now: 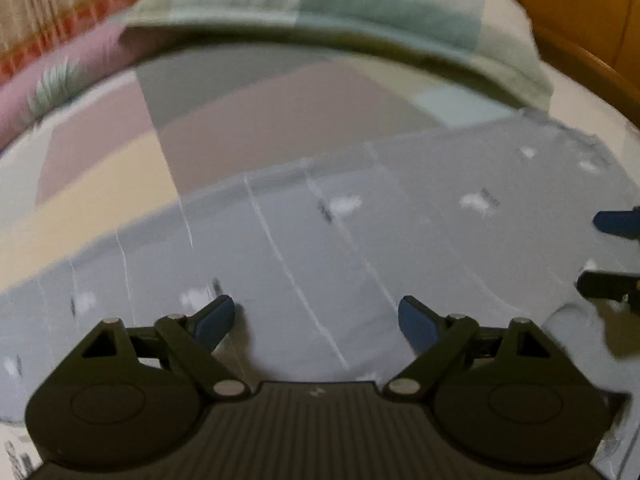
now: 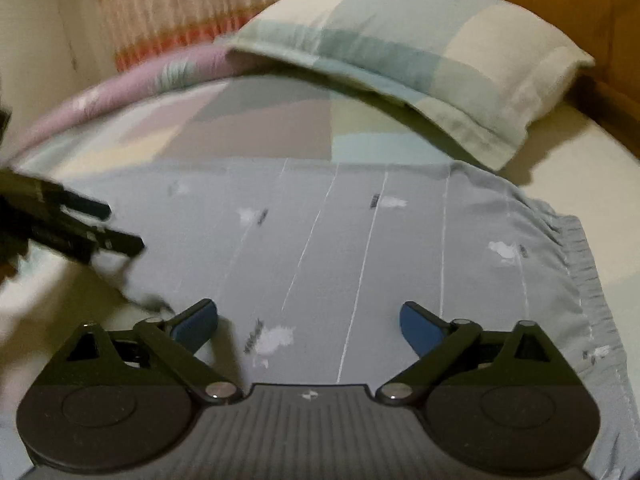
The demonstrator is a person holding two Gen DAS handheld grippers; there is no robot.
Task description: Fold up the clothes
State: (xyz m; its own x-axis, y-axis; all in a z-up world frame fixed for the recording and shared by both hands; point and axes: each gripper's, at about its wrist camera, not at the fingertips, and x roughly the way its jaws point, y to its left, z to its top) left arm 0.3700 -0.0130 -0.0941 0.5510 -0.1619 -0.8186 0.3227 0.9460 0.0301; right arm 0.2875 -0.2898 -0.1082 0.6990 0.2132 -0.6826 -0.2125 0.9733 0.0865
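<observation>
Grey garment (image 2: 360, 240) (thin white stripes, gathered waistband) lies flat; left claw (image 1: 316, 320) and right claw (image 2: 308, 322) both gape empty.

The garment (image 2: 360, 240) lies flat on the bed (image 2: 600, 152), the pillow (image 2: 400, 52) behind it.

A bed covered by a patchwork sheet (image 2: 280, 128) in muted pink, cream, grey and pale green carries a checked pillow (image 2: 420, 60) near its wooden headboard (image 1: 580, 20), with a lilac quilt (image 2: 132, 84) bunched beside a pale striped curtain (image 2: 180, 12).
</observation>
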